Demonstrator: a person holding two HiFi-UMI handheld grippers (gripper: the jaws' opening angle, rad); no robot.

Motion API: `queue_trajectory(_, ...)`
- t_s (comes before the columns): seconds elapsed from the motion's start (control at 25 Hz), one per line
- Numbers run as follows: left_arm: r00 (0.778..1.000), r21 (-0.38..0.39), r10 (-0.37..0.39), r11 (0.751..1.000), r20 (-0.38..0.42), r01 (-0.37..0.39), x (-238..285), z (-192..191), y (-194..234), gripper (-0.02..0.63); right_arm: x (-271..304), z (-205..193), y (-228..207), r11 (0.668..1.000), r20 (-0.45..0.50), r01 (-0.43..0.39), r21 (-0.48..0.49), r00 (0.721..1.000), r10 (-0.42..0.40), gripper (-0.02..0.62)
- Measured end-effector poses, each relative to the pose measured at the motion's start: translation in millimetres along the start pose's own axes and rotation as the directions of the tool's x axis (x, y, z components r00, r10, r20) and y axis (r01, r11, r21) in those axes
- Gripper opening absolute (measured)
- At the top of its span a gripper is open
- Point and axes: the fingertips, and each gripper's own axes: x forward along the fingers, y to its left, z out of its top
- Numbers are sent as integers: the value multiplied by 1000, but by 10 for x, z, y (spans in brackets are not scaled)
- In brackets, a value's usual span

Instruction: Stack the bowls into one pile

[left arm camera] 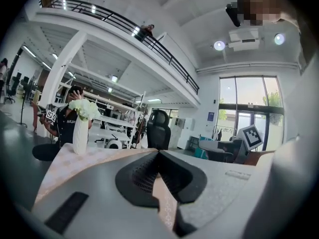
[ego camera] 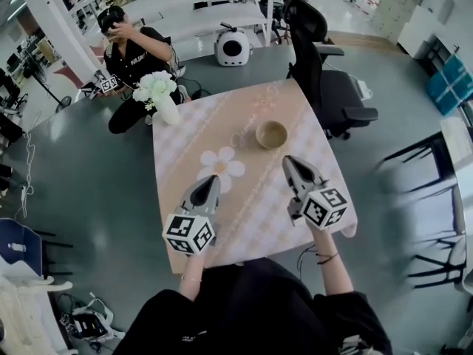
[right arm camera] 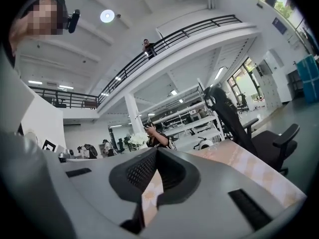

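The fingers (left arm camera: 139, 176) of the left gripper (left arm camera: 159, 154) are clenched: their tips meet in one line and nothing is between them; through the narrow slit under the tips only the cloth shows. The fingers (right arm camera: 137, 173) of the right gripper (right arm camera: 156, 151) are pressed together in the same way and are also empty.

In the head view both grippers hang above the near half of the square desk (ego camera: 251, 205), which is covered by a pink-and-white checked cloth with a white flower print. The left gripper (ego camera: 213, 177) is at lower centre-left and the right gripper (ego camera: 287, 159) at lower centre-right. Both touch nothing.

The round beige bowl (ego camera: 271, 134) stands on the desk in the middle of the frame, above the right gripper's tips and apart from them. If it is one bowl or several nested, I cannot tell. A tall white vase with white flowers (ego camera: 165, 106) stands at the desk's upper left corner. Behind it a person in dark clothes (ego camera: 133, 58) sits on the grey floor. A black office chair (ego camera: 325, 80) is at the upper right.
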Motion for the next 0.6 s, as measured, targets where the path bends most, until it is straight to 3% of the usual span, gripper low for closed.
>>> queue_trajectory(0.32,997,22,35,999,73,-36,-309,243,104,-3,-345,281,196,998,109,25,-65,994,-18,-8)
queue_trajectory(0.6,993,50,49,997,110,-55,-478,412,130,-3,-519,417,281,996,162,59,-67,986,-47,-8)
